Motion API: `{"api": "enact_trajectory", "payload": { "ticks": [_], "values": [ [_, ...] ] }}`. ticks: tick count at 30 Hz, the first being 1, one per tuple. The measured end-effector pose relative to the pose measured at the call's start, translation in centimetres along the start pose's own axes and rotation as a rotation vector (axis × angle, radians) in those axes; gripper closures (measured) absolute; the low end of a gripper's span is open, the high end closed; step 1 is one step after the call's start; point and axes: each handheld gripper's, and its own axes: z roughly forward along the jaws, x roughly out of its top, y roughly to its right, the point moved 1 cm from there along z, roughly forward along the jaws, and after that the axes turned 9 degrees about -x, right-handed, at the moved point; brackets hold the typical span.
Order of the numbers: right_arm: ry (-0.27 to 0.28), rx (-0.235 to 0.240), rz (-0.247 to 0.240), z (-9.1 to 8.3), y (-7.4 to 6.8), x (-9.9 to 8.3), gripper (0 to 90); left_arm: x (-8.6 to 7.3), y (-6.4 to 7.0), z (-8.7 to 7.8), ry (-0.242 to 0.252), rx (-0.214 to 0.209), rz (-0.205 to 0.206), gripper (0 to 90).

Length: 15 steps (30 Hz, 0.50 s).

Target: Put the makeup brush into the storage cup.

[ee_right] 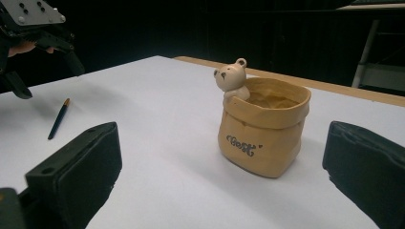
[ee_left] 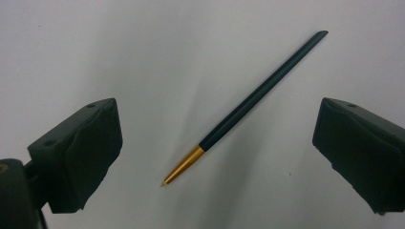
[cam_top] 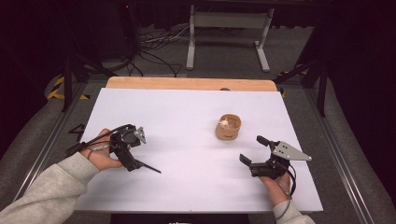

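So far, nothing has been picked up. The pen is seen lying flat on the white surface, between the spread jaws of the left gripper and not touched by either one. The right gripper is also held with its jaws spread wide, and the little bear pot is seen standing just ahead of them, untouched. The pen is likely meant for the pot, so grabbing, carrying and dropping it in are all left.
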Motion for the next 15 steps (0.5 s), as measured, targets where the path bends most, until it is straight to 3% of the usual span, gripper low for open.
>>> {"api": "enact_trajectory", "payload": {
  "ticks": [15],
  "values": [
    [0.004,0.006,0.005,0.0,0.0,0.0,0.2,-0.1,0.0,1.8,-0.033,-0.023,-0.009,8.1]
  ]
}}
